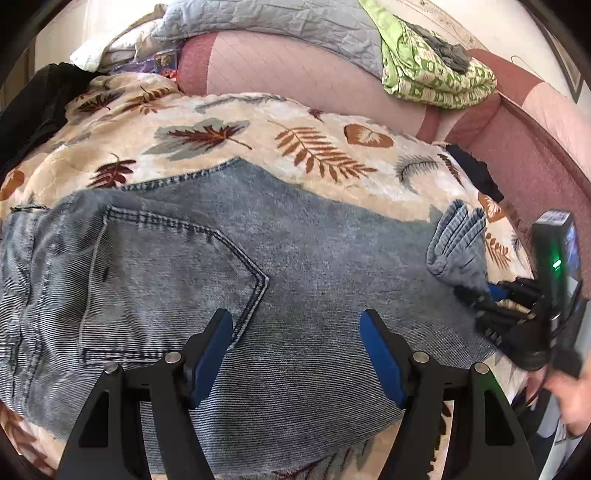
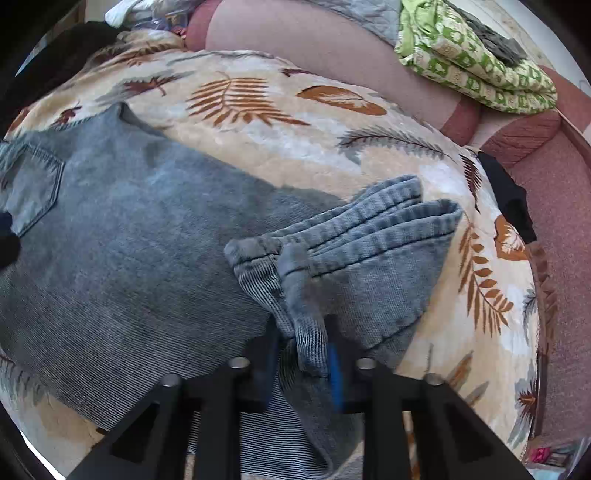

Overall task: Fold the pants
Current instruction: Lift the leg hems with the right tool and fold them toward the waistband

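Light blue jeans (image 1: 280,251) lie flat on a leaf-patterned blanket (image 1: 317,147), back pocket up, waist to the left. My left gripper (image 1: 295,347) is open and empty, hovering over the thigh part just right of the pocket. My right gripper (image 2: 303,350) is shut on the jeans' leg cuffs (image 2: 354,240) and holds them bunched and lifted above the leg. The right gripper also shows in the left wrist view (image 1: 491,295) at the right edge, with the raised cuffs (image 1: 458,240) in front of it.
A pink quilted cushion (image 1: 295,70) runs along the back and right of the bed. A folded green patterned cloth (image 1: 436,74) lies on it, with a grey quilt (image 1: 266,18) behind. Dark clothing (image 1: 33,107) lies at the far left, another dark item (image 2: 509,195) at the right.
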Motion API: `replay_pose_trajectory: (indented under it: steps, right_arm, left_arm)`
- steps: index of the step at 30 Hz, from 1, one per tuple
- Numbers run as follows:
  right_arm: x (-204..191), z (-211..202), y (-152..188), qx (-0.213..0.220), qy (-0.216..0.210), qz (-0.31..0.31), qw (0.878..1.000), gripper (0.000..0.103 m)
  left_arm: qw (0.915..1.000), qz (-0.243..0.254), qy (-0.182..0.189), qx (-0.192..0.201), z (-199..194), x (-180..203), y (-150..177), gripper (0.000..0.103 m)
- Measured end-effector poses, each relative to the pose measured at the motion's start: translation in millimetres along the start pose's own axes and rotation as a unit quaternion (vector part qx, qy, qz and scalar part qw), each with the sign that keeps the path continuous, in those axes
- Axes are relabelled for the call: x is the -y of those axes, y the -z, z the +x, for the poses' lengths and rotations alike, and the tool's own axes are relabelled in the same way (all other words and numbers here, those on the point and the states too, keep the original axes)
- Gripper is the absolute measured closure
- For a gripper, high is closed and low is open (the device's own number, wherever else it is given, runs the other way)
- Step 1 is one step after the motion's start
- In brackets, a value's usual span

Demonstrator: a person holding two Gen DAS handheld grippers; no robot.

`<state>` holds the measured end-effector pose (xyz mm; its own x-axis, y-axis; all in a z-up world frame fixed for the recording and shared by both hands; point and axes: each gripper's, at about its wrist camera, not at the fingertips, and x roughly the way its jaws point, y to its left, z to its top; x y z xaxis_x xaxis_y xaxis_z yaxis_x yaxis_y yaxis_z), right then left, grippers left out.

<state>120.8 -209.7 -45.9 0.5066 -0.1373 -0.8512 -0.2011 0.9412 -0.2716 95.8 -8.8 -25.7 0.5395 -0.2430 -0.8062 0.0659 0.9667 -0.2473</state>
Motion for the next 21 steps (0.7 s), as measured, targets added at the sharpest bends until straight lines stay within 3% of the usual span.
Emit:
replay_pose_trajectory:
  steps: [6, 8, 11, 13, 16, 17, 18, 20, 21]
  right_arm:
    - [24.6, -49.1, -10.2, 0.066, -0.052, 0.069, 0.994, 0.086]
    - [13.9, -70.3, -16.1, 0.102, -0.071, 0.059, 0.991, 0.086]
    - [-35.7, -100.1, -11.4, 0.15, -0.117, -0.006, 0.982, 0.086]
    - [-69.2, -96.1, 2.1, 0.145, -0.154, -0.036, 0.977, 0.086]
    - [-110.6, -53.3, 26.7, 0.097, -0.19, -0.069, 0.975, 0.08]
    - [-114.9, -44.9, 32.4, 0.088, -0.192, -0.07, 0.975, 0.08]
    - [-110.3, -45.7, 38.0, 0.108, -0.203, -0.056, 0.972, 0.08]
    - [-92.6, -52.0, 36.3, 0.104, -0.249, -0.021, 0.963, 0.076]
    - [-84.1, -56.8, 37.2, 0.112, -0.264, -0.01, 0.958, 0.064]
  left_arm:
    - [0.9996, -0.025, 0.007, 0.015, -12.5, -14.2, -2.8, 0.03]
    - [0.999, -0.037, 0.009, 0.026, -23.7, -21.0, -5.0, 0.03]
    - [0.9973, -0.054, 0.006, 0.05, -47.2, -33.7, -5.9, 0.03]
    - [0.9959, -0.064, 0.0, 0.064, -61.0, -42.4, -5.3, 0.03]
    - [0.9947, -0.074, -0.008, 0.071, -73.8, -49.8, -5.5, 0.03]
    - [0.995, -0.071, -0.009, 0.068, -75.5, -50.0, -6.6, 0.03]
    - [0.9958, -0.064, -0.012, 0.064, -75.6, -48.0, -8.0, 0.03]
    - [0.9968, -0.052, -0.017, 0.058, -75.4, -42.1, -10.9, 0.03]
    - [0.9973, -0.047, -0.013, 0.054, -73.7, -37.3, -13.7, 0.03]
